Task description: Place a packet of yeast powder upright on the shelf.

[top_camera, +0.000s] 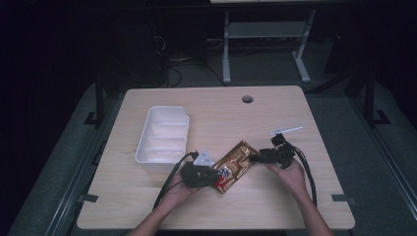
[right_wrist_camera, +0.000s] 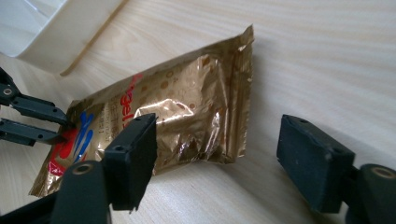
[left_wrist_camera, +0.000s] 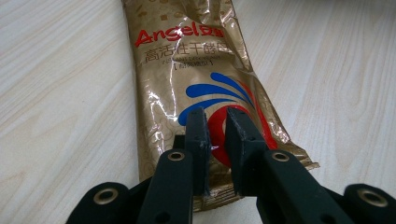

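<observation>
Black fingers of the left gripper (left_wrist_camera: 215, 135) pinch the near end of a crinkly gold foil packet (left_wrist_camera: 196, 79) lying flat on the pale wood worktop (top_camera: 275, 113). Opposite, the right gripper (right_wrist_camera: 219, 158) gapes wide. Beside them sits a white plastic divided tray (top_camera: 163, 137); its contents are hard to make out.

A foil packet (top_camera: 235, 165) lies flat on the table (top_camera: 275, 206), slanting from near-left to far-right, just right of a divided tray (top_camera: 163, 137) that sits toward the table's left half. The left gripper (top_camera: 215, 176) is at the packet's near end, its jaws close together over it (left_wrist_camera: 215, 135), while the right gripper (top_camera: 254, 158) sits at the packet's far end with its jaws spread wide (right_wrist_camera: 217, 149). A cable hole (top_camera: 247, 99) lies in the tabletop near the far edge, well behind the packet.
</observation>
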Available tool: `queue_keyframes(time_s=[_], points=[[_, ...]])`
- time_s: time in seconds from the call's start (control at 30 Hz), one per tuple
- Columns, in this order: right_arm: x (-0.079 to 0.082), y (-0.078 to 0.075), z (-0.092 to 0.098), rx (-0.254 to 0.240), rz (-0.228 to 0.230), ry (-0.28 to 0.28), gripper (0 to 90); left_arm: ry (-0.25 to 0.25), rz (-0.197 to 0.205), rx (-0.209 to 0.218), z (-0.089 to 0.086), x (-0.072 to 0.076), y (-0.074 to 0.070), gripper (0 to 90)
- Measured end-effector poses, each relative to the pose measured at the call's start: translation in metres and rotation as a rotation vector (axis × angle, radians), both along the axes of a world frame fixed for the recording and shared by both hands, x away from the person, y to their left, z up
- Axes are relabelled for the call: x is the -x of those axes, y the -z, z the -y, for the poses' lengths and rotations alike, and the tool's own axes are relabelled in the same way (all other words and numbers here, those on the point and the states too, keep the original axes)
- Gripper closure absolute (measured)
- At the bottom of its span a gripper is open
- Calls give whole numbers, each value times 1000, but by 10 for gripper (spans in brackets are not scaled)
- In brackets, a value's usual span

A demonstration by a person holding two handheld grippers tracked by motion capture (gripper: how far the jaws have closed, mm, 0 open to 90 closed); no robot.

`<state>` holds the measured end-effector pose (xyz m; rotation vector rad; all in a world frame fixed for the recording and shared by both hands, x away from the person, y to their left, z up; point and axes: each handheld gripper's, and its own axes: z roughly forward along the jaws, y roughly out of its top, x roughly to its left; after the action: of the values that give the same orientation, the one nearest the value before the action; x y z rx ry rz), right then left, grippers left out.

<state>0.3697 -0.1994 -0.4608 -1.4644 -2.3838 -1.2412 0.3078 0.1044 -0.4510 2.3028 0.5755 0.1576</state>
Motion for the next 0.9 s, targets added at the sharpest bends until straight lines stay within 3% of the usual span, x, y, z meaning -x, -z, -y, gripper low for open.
queue_keyframes(time_s=[0.17, 0.2, 0.7, 0.77, 0.83, 0.9], points=[[-1, 7, -6, -26, -25, -34, 398, 0, 1, 4, 0, 0, 0, 790], [-1, 9, -12, -56, -48, -64, 451, 0, 0, 12, -1, 0, 1, 790], [-6, 9, -19, -19, 6, -30, 739, 10, 8, 16, 0, 1, 2, 790], [-7, 8, -18, -31, 16, -30, 799, 19, -24, 31, 0, 1, 2, 732], [-8, 5, -14, -87, 16, -31, 858, 29, -33, 28, 0, 3, 1, 679], [-6, 0, -14, -84, 31, -50, 869, 37, -38, 25, 0, 4, 0, 646]])
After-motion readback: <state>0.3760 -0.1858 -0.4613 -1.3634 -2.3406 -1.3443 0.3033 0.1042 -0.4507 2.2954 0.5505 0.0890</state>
